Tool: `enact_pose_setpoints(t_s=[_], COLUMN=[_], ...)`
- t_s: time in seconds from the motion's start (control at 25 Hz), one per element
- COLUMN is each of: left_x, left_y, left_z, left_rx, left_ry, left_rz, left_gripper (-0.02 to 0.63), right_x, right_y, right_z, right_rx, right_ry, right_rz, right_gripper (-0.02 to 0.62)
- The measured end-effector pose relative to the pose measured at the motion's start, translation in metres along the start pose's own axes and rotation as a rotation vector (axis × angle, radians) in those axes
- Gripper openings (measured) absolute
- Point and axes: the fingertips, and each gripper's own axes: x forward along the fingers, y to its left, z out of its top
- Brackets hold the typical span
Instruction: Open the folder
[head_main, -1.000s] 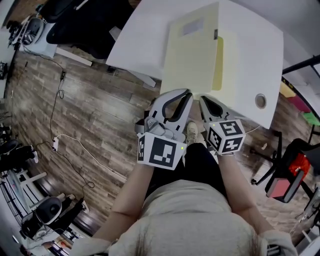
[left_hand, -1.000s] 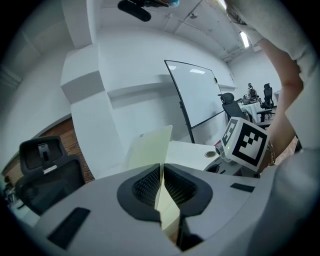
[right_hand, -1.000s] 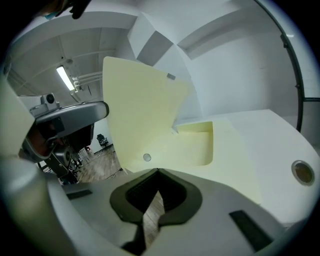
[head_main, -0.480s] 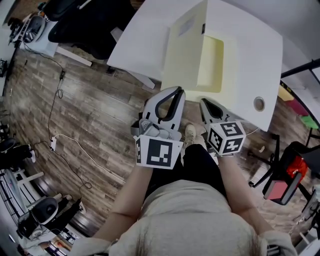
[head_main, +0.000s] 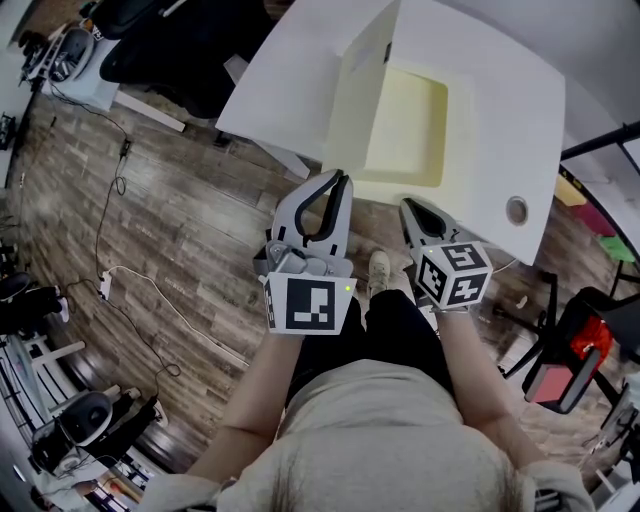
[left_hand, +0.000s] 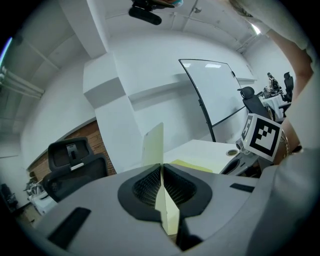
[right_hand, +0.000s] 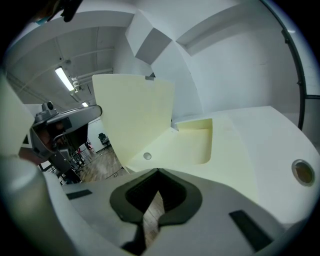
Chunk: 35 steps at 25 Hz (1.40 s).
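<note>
Jaws of the left gripper (left_hand: 161, 167) are being pressed shut on the near edge of the front cover (head_main: 360, 100), and the cover is being swung up off the folder (head_main: 408, 125) on the white table (head_main: 500, 80). The right gripper (head_main: 410, 205) is being held closed, empty, at the table edge. A second ago the cover was almost flat; now it is nearly upright, so opening is judged half done
</note>
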Motion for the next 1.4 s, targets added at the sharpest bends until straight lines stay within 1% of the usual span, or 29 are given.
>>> enact_pose_setpoints(t_s=[0.12, 0.48, 0.64, 0.8, 0.92, 1.12, 1.4], left_x=[-0.002, -0.008, -0.012, -0.016, -0.020, -0.024, -0.031], left_y=[0.003, 0.011, 0.015, 0.026, 0.033, 0.043, 0.063], left_z=[0.000, -0.007, -0.011, -0.016, -0.020, -0.032, -0.048], left_rx=[0.011, 0.001, -0.042, -0.053, -0.084, -0.135, -0.178], left_ry=[-0.023, -0.012, 0.000, 0.004, 0.013, 0.005, 0.030], left_rz=[0.012, 0.029, 0.040, 0.063, 0.080, 0.104, 0.143], left_gripper=[0.031, 0.028, 0.026, 0.025, 0.025, 0.023, 0.023], right_x=[-0.002, -0.005, -0.007, -0.006, -0.006, -0.005, -0.004], right_y=[-0.001, -0.002, -0.004, -0.004, -0.004, -0.005, -0.004], right_z=[-0.001, -0.003, -0.004, -0.003, -0.001, -0.002, 0.000], right_rx=[0.006, -0.001, -0.003, -0.004, -0.002, 0.003, 0.008], right_ry=[0.000, 0.004, 0.002, -0.002, -0.004, -0.005, 0.000], right_rz=[0.004, -0.001, -0.006, -0.018, -0.023, -0.031, -0.042], right_gripper=[0.021, 0.021, 0.021, 0.021, 0.021, 0.021, 0.020])
